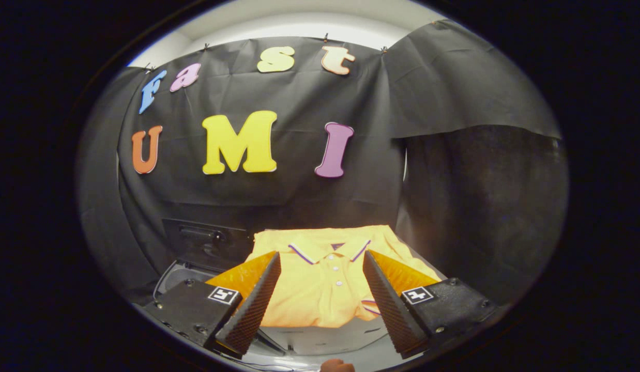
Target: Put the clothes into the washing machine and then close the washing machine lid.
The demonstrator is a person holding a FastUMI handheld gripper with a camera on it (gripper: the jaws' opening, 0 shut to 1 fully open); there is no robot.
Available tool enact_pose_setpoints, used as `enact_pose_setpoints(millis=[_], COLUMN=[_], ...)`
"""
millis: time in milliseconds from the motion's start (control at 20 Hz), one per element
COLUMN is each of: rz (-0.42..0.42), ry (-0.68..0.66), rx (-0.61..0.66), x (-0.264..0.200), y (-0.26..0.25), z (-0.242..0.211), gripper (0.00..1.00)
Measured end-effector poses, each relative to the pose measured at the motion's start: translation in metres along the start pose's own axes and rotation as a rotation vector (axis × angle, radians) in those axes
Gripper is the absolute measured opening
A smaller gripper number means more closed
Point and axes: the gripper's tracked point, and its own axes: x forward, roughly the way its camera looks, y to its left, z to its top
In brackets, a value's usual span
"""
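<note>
A folded yellow polo shirt (pixel 322 281) with a purple-trimmed collar and white buttons lies flat on a white surface (pixel 325 338). My gripper (pixel 321 258) hovers over it, open wide, with the shirt showing in the gap between the two ridged black fingers (pixel 253 305). Neither finger touches the cloth as far as I can see. To the left of the shirt, behind the left finger, the washing machine's raised dark lid (pixel 203 243) stands upright above the grey rim of its opening (pixel 172 274).
Black cloth closes the booth behind and to the right of the shirt. A fingertip of a person's hand (pixel 336 366) pokes in below the fingers, at the near edge of the white surface.
</note>
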Motion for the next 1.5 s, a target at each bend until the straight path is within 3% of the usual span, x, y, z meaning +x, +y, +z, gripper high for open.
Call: enact_pose_setpoints(millis=[700,1500], rz=[-0.018,0.014], ry=[0.164,0.346], rx=[-0.017,0.034], x=[0.077,0.104], y=[-0.015,-0.015], z=[-0.037,-0.074], gripper=[1.0,1.0])
